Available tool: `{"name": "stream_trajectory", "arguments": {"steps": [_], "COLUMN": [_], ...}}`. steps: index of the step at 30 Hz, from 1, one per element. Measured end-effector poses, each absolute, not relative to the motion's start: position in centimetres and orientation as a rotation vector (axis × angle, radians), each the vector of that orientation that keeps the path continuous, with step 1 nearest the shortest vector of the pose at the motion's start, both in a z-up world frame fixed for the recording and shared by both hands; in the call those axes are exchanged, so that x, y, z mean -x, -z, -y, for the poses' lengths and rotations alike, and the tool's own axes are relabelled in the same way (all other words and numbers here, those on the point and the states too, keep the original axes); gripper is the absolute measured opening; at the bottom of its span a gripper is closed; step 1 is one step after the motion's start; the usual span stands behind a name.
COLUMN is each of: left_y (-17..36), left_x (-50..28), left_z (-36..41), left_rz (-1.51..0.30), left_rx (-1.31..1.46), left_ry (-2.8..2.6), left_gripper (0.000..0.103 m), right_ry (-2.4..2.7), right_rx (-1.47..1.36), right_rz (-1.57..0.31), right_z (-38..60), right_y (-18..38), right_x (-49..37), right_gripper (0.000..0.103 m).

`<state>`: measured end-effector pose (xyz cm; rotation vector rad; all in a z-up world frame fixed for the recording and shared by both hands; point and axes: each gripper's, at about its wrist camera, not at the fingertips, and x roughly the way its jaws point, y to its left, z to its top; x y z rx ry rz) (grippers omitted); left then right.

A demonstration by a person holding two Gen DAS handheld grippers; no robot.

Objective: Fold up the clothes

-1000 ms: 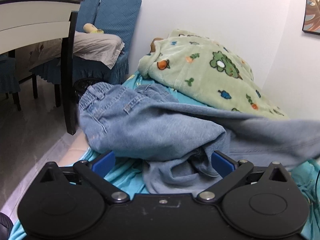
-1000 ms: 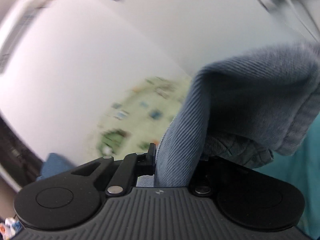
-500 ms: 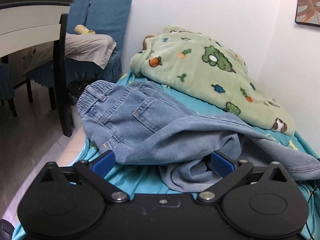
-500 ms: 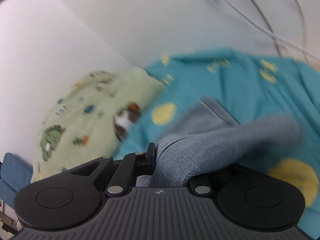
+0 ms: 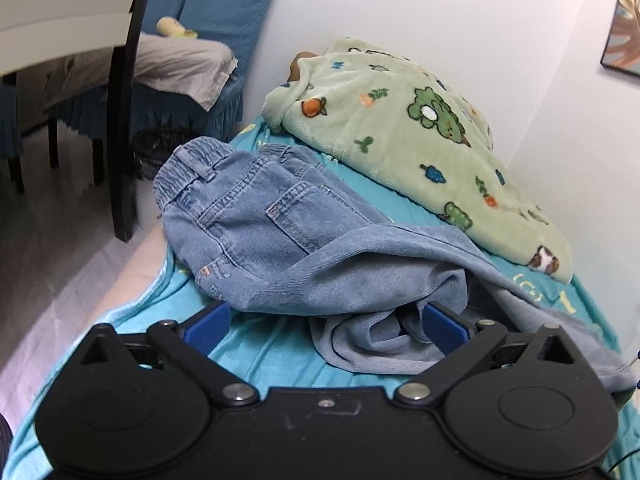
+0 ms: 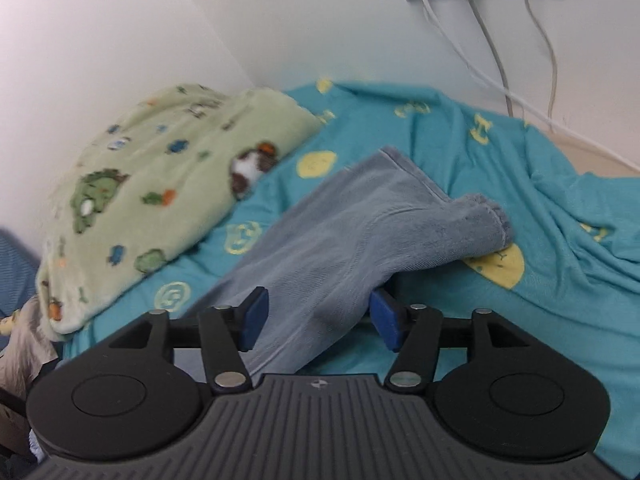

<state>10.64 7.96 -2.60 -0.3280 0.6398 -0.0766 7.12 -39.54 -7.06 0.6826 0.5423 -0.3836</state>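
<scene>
A pair of light blue jeans [image 5: 280,240] lies crumpled on the teal bed sheet [image 5: 260,356], waistband at the far left, legs bunched toward me. My left gripper [image 5: 326,320] is open, its blue pads wide apart at the bunched denim, gripping nothing. In the right wrist view a jeans leg [image 6: 352,232] lies between the pads of my right gripper [image 6: 316,316], which is open; the leg's hem rests on the sheet [image 6: 560,280].
A green cartoon-print blanket [image 5: 420,140] lies along the white wall; it also shows in the right wrist view [image 6: 160,184]. Blue-covered chairs [image 5: 208,40] and a dark table leg [image 5: 124,120] stand left of the bed. Cables [image 6: 500,60] hang on the wall.
My right gripper opened and let go of the jeans leg, which dropped onto the sheet. The jeans settled flatter in the left wrist view, which moved slightly closer.
</scene>
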Motion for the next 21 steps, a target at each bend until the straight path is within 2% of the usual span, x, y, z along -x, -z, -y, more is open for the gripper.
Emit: {"name": "stream_trajectory", "arguments": {"steps": [4,10,18,21], "left_y": [2.7,3.9,8.6,10.2], "left_x": [-11.1,-13.5,-18.1,-19.1], "left_z": [-9.4,-12.7,-17.4,-18.1], "left_rz": [-0.669,-0.719,-0.786,-0.817], "left_rx": [0.42,0.636,0.928,0.981], "left_ry": [0.072,0.039,-0.043,-0.057], "left_gripper": [0.102,0.102,0.093,0.086], "right_ry": [0.322,0.187,0.146,0.121], "right_rx": [-0.609,-0.518,-0.6,-0.665], "right_rz": [-0.493,-0.511,-0.545,-0.562], "right_z": [36.0,32.3,32.5,32.6], "right_y": [5.7,6.7,8.1,8.7], "right_x": [-6.8,-9.1,-10.7,-11.0], "right_gripper": [0.062,0.062,0.062,0.062]}}
